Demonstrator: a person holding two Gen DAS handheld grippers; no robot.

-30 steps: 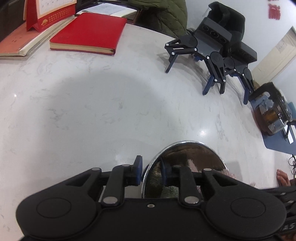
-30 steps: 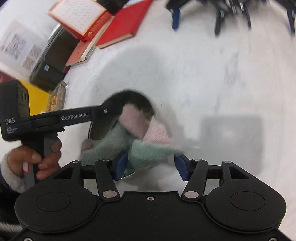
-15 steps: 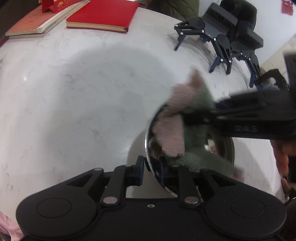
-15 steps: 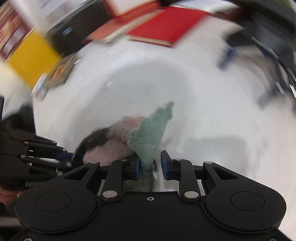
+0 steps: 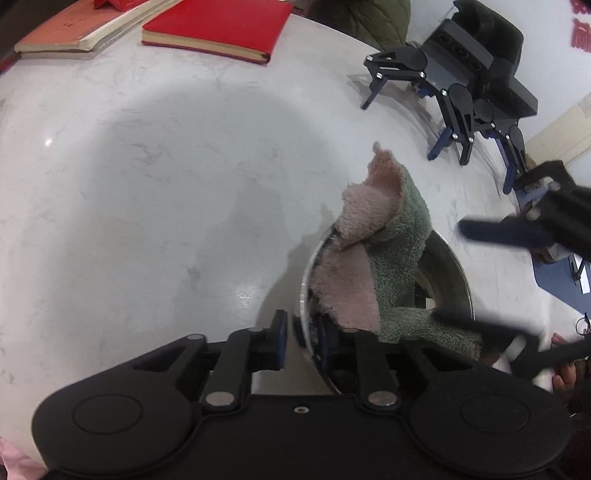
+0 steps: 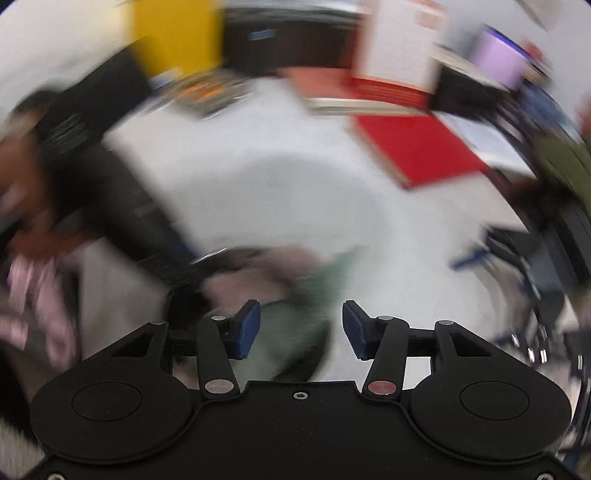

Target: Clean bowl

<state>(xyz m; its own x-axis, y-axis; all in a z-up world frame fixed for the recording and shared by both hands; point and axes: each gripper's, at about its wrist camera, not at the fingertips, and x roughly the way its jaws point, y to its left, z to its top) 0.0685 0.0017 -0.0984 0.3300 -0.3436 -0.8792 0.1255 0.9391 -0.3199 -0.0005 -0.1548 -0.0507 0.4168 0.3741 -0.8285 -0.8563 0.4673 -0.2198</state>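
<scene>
left tongs (image 5: pixel 302 338): clamped on bowl (image 5: pixel 452 266) rim | right tongs (image 6: pixel 301 328): opening, cloth (image 5: pixel 384 254) loose | writing: unreadable

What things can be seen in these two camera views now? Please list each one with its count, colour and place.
round shiny metal bowl: one, silver, on the table, tilted, rim between the left gripper's pads.
fluffy two-colour cloth: one, pink and green, lying in the bowl and sticking out over its rim.
white marble table: one, under everything.
red hardcover book: one, far side of the table.
worn orange-covered book: one, left of the red book.
spare black grippers with blue fingertips: number unclear, far right of the table.
left gripper: black, blue pads, shut on the bowl's rim.
right gripper: black, blue pads, jaws opening above the cloth, not pressing it.
</scene>
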